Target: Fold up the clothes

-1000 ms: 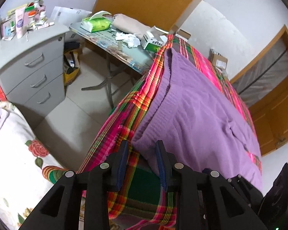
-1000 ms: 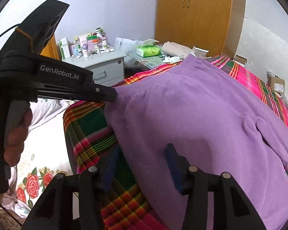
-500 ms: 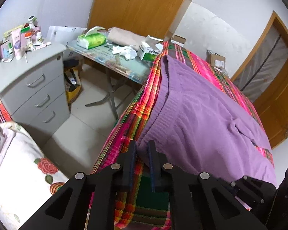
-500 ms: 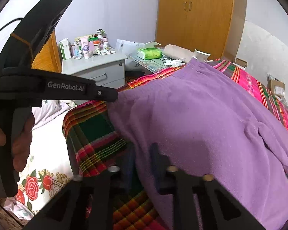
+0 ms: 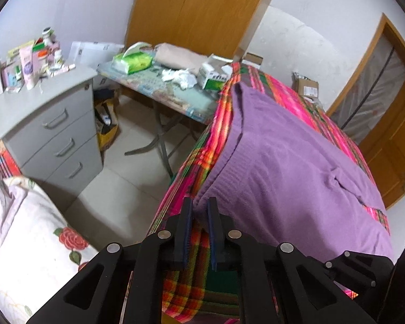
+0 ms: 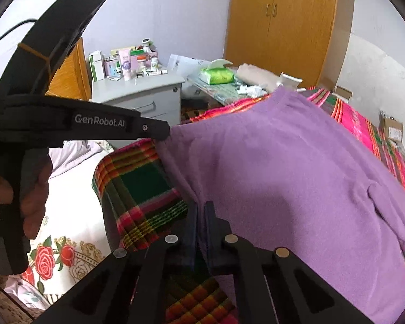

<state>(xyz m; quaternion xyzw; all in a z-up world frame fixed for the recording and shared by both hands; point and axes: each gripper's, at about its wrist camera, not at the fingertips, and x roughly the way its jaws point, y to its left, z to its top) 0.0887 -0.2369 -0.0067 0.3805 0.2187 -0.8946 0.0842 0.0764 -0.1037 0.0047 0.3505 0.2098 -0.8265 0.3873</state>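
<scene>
I see a plain purple garment across a bed cover checked in pink, green, orange and yellow. My tongs are black with dark blue pads. Upper left of the frame, a grey drawer unit; lower left, white bedding printed with red roses. The wardrobe is orange-brown wood, walls pale lilac.

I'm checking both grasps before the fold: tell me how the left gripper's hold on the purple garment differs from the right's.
The left gripper pinches the purple garment at its corner; the right gripper pinches further along the same near edge. The left's fingers show a small gap around the bunched cloth; the right's are almost touching. Both are shut on it, above the plaid bedspread.
</scene>
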